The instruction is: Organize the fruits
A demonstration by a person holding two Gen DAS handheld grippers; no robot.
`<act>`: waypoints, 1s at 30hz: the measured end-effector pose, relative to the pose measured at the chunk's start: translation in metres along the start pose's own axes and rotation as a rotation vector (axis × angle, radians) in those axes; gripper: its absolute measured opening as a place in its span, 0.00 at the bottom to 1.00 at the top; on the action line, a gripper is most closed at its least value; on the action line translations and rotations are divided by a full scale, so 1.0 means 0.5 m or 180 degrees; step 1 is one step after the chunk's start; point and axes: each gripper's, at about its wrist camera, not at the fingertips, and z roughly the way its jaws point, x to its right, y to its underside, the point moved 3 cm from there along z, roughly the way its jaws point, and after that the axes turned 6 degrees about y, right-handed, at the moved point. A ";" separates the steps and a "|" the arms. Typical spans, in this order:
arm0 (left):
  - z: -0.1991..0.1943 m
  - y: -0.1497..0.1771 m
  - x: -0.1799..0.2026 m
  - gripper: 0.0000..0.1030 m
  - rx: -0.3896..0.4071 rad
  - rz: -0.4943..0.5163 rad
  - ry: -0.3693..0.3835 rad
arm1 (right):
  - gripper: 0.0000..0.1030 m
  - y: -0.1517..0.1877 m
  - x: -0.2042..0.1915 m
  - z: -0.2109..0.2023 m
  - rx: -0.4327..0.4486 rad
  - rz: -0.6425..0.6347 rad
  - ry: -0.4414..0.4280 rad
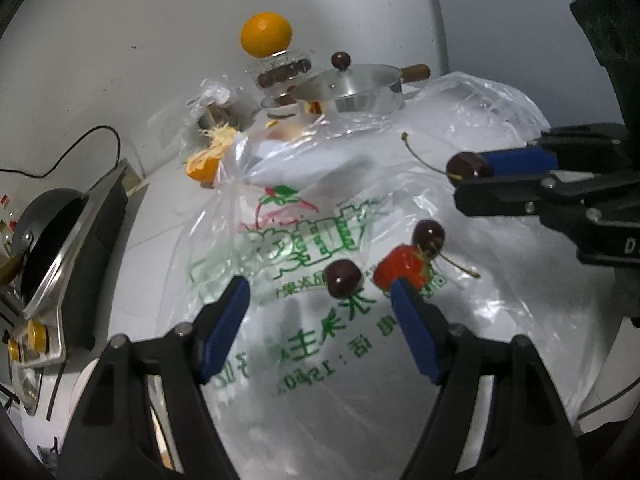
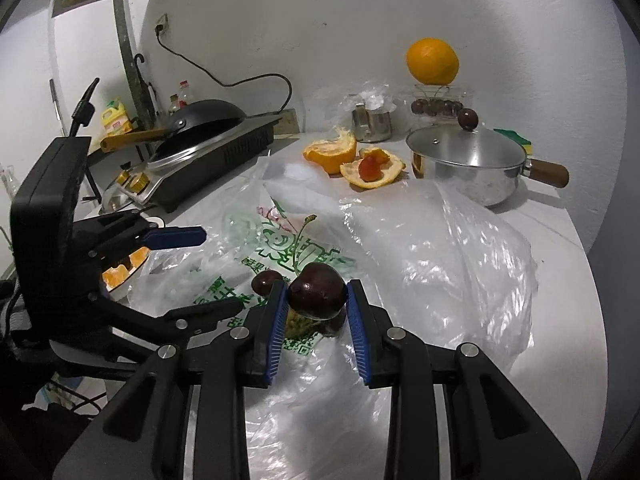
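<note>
Dark red and glossy, the round cherry [image 2: 317, 291] sits clenched between the blue-padded fingers of the right gripper [image 2: 316, 300], its thin green stem rising toward the far side. It hangs just above the crinkled clear plastic bag with green print [image 2: 420, 248] spread across the white countertop [image 2: 560, 320]. In the left wrist view the same grasp shows at the right edge, with only the fruit's end poking out past the pads.

Left of it, the left gripper [image 1: 318, 288] stands released, jaws apart, over a second dark cherry [image 1: 342, 279]; a red strawberry [image 1: 404, 270] lies just beside its right finger, and a third cherry [image 1: 429, 235] touches the strawberry's far side.

These fruits look light and small, with taut, slick skin over soft flesh (the strawberry softer still, and likely to bruise). A grip across the widest part of the cherry, pads on opposite flanks, seems safest; pinching near either end would probably squirt it out. The bag underneath is slippery and loose, so it may drag along or shift if a finger catches it.

Far back, a whole orange [image 2: 432, 61] perches on a clear glass holder of cherries [image 2: 436, 105], beside a lidded steel pot with a wooden handle [image 2: 468, 168].
</note>
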 end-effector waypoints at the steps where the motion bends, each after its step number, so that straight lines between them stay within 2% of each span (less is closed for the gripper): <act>1: 0.009 -0.002 -0.002 0.71 -0.0017 0.0008 0.0011 | 0.30 -0.001 0.001 0.002 -0.0005 -0.0006 -0.0010; 2: 0.014 -0.002 -0.003 0.71 -0.0021 0.0014 0.0028 | 0.30 -0.003 0.002 0.006 -0.0013 -0.0017 -0.0022; 6: 0.040 0.001 -0.004 0.57 -0.0118 0.0052 0.0070 | 0.30 -0.006 0.005 0.017 -0.0024 -0.0032 -0.0055; 22: 0.097 -0.010 -0.008 0.49 -0.0217 0.0207 0.0200 | 0.30 -0.005 0.022 0.042 -0.0094 0.0032 -0.0033; 24: 0.103 -0.011 -0.009 0.41 -0.0224 0.0207 0.0240 | 0.30 -0.006 0.020 0.044 -0.0101 0.0033 -0.0030; 28: 0.107 -0.010 -0.005 0.37 -0.0230 0.0226 0.0303 | 0.30 -0.006 0.020 0.044 -0.0110 0.0030 -0.0013; 30: 0.106 -0.010 -0.001 0.30 -0.0225 0.0253 0.0326 | 0.30 -0.005 0.019 0.043 -0.0109 0.0030 -0.0005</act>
